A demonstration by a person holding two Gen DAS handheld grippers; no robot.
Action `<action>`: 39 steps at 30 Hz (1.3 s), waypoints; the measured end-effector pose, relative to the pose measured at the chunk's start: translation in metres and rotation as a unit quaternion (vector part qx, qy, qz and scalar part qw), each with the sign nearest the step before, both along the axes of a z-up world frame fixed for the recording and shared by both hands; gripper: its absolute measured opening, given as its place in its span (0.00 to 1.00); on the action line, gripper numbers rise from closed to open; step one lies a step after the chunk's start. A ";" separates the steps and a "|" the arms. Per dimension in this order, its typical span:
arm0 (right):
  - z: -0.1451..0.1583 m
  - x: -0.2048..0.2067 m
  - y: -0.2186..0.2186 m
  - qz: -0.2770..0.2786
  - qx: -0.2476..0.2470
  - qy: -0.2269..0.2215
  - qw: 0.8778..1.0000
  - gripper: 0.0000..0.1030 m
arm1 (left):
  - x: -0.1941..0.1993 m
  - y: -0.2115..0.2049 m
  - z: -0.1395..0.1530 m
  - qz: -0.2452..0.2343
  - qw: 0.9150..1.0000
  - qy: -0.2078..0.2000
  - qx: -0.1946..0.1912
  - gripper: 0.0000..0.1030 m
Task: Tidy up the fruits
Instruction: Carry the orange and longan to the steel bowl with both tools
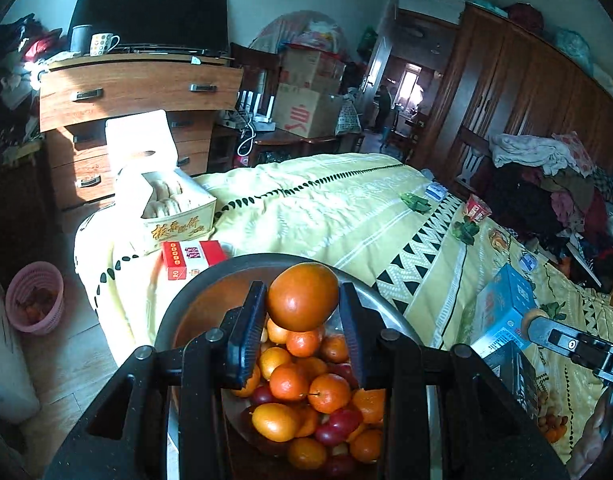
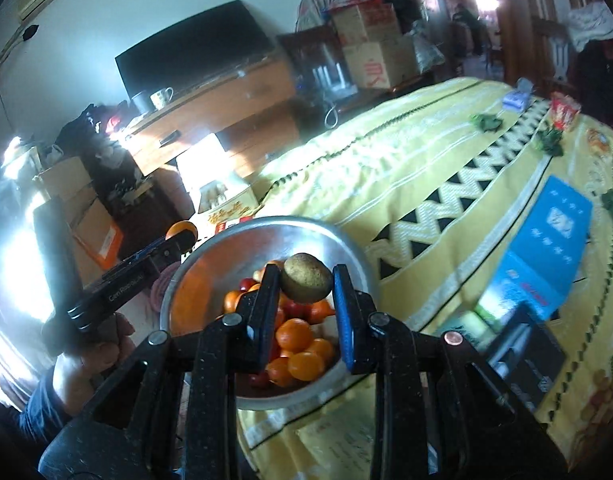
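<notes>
With our left tongs [image 1: 302, 320] clamped on an orange [image 1: 302, 297] and right tongs [image 2: 306, 300] on a potato-like fruit [image 2: 306, 283], both over the bowl [image 2: 226, 240], we should lower before releasing.

bed [image 1: 346, 208] yellow quilt | wooden dresser [image 1: 138, 92] | dark wardrobe [image 1: 518, 92] | plank floor [image 1: 78, 360]
</notes>
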State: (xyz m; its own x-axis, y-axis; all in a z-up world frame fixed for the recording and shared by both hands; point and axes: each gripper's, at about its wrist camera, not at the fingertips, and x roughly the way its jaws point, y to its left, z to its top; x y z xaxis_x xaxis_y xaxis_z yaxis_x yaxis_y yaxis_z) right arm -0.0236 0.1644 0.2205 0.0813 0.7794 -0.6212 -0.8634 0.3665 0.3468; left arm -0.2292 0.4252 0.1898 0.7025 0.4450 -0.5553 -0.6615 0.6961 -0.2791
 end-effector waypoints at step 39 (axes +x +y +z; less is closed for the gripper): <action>-0.046 -0.026 0.055 0.024 -0.066 0.021 0.997 0.27 | 0.014 0.002 -0.033 -0.035 0.997 0.063 -0.007 0.36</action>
